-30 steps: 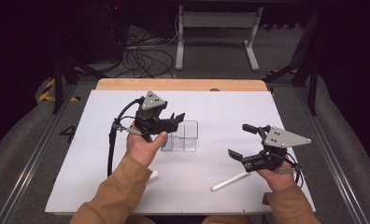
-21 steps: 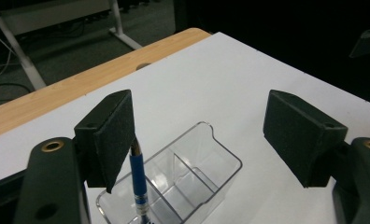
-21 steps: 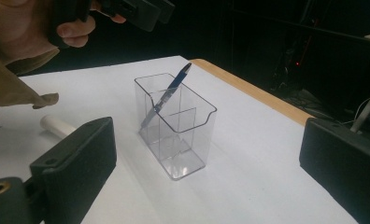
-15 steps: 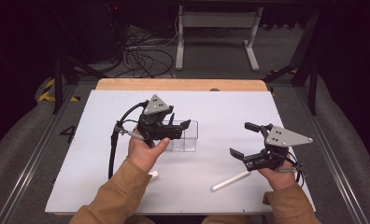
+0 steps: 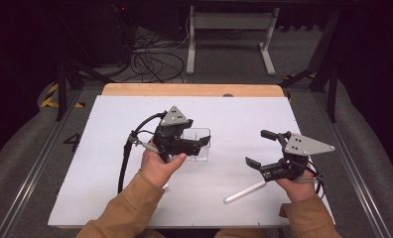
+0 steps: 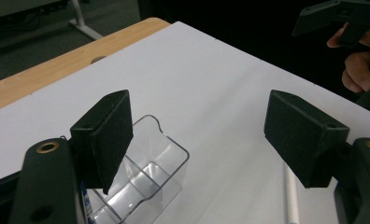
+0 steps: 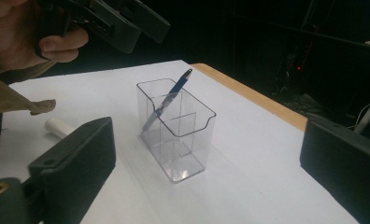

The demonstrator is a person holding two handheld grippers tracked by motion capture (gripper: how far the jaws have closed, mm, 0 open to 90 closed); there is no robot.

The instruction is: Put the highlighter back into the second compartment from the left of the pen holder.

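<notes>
High view: clear holder [image 5: 197, 144] stood near table [image 5: 110, 148] centre, left gripper [image 5: 197, 144] poised just over it, jaws apart, nothing held. White marker [image 5: 244, 192] lay flat at about 5 o'clock from the holder, its far end just below the right gripper [image 5: 256, 148], also wide open and empty.

Left gripper view: looked down past spread jaws; holder [image 6: 145, 179] sat under the 9 o'clock jaw, pads clear of it. Jaws had just been opening a little, nothing between them. White marker [image 6: 291, 196] glimpsed at 5 o'clock.

Right gripper view: blue pen [image 7: 167, 100] leaned inside the holder [image 7: 176, 130], tip down, top toward 1 o'clock. Marker end [image 7: 57, 127] seen at 9 o'clock, still on the table.

Judged: pen part done; marker yet to be picked up and dropped in.
</notes>
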